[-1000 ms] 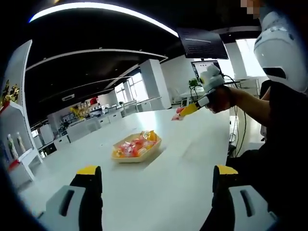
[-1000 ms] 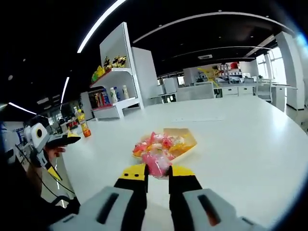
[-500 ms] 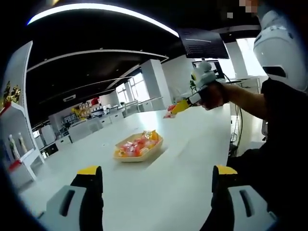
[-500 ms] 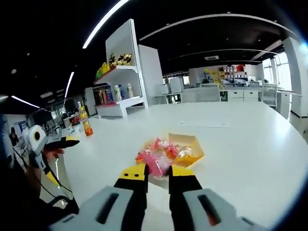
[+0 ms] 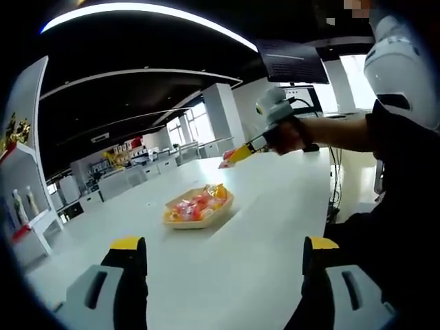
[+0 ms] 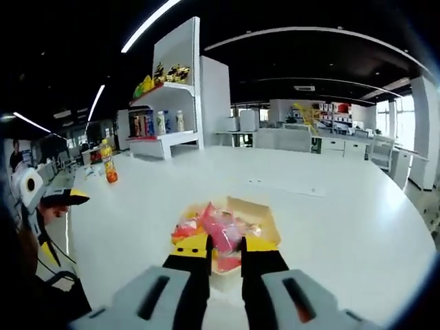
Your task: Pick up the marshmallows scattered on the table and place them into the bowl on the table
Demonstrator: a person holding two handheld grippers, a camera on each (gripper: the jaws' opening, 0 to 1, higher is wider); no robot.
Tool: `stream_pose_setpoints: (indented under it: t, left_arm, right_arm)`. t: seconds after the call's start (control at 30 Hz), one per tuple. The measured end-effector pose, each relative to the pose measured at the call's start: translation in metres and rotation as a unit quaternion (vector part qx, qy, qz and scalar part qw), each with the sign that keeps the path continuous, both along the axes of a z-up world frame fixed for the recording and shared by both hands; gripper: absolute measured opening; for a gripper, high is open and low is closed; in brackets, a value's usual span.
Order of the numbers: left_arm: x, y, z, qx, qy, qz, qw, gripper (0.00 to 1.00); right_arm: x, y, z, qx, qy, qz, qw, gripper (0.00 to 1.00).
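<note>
A shallow yellow bowl [image 5: 201, 223] with several pink and orange wrapped marshmallows stands on the white table [image 5: 261, 227]. My left gripper [image 5: 223, 249] hangs open low over the table, well short of the bowl, with nothing between its jaws. My right gripper [image 5: 235, 156] comes in from the right, held up in the air beyond the bowl. In the right gripper view, my right gripper [image 6: 225, 246] is shut on a pink wrapped marshmallow [image 6: 222, 232], right over the near side of the bowl [image 6: 267, 210].
A person's hand [image 5: 283, 135] and dark sleeve [image 5: 399, 179] fill the right of the left gripper view. A white shelf [image 6: 172, 103] with bottles and an orange bottle [image 6: 108, 170] stand at the table's far left. The left gripper [image 6: 60, 198] sits at the left edge.
My right gripper has carried the pink marshmallow forward, from short of the bowl to over it. The left gripper has stayed open in about the same place.
</note>
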State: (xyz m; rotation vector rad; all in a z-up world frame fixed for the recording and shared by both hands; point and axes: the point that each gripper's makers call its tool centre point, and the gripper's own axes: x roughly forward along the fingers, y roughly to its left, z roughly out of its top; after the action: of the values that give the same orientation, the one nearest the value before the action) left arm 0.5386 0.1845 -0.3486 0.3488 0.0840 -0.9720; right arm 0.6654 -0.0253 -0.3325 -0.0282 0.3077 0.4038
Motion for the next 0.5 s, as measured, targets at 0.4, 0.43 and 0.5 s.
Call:
stream_pose_setpoints:
  t: [0.4, 0.43, 0.5]
  left_arm:
    - [0.003, 0.001, 0.001, 0.002, -0.001, 0.002, 1.0, 0.93]
    - [0.003, 0.001, 0.001, 0.002, -0.001, 0.003, 1.0, 0.93]
    - [0.004, 0.001, 0.0, 0.002, -0.002, 0.004, 1.0, 0.93]
  right_arm:
    - [0.039, -0.009, 0.008, -0.023, -0.009, -0.009, 0.9997, 0.14]
    - [0.042, -0.01, 0.009, -0.025, -0.012, -0.011, 0.9995, 0.14]
    - [0.051, -0.013, 0.011, -0.026, -0.015, -0.016, 0.9994, 0.14]
